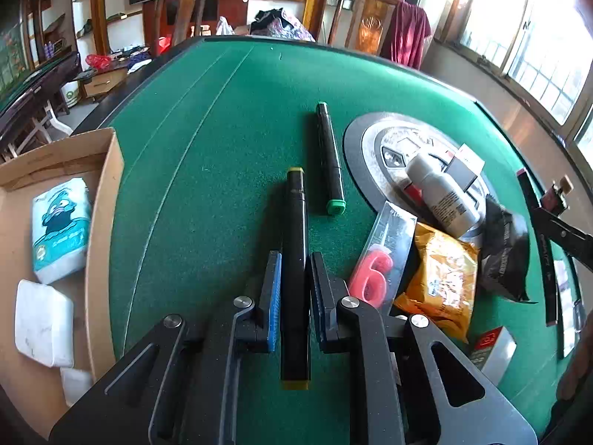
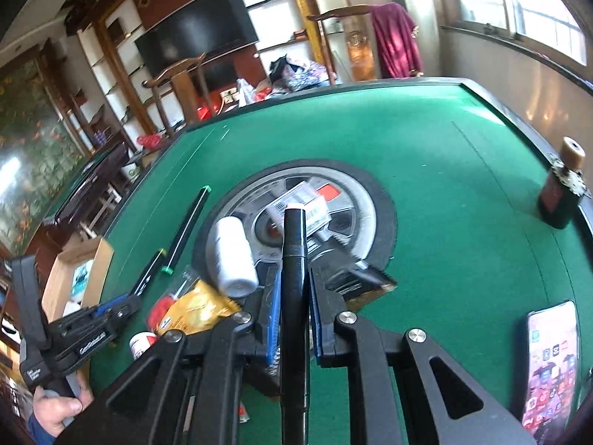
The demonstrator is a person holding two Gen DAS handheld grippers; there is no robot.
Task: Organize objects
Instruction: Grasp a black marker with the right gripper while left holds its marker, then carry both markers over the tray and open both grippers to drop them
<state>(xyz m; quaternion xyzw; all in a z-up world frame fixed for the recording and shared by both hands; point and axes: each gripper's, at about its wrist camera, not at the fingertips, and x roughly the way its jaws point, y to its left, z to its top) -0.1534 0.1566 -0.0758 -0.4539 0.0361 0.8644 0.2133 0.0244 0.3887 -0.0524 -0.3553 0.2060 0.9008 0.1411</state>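
Your left gripper (image 1: 292, 278) pinches the yellow-capped marker (image 1: 294, 244) above the green table (image 1: 222, 118), just near of the green-capped marker (image 1: 329, 155). Your right gripper (image 2: 292, 289) pinches a white-tipped marker (image 2: 293, 259), over the clutter.

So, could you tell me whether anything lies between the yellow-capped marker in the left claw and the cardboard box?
Nothing visible does. The left claw is shut on the yellow-capped marker, and only bare green felt lies between it and the cardboard box to its left.
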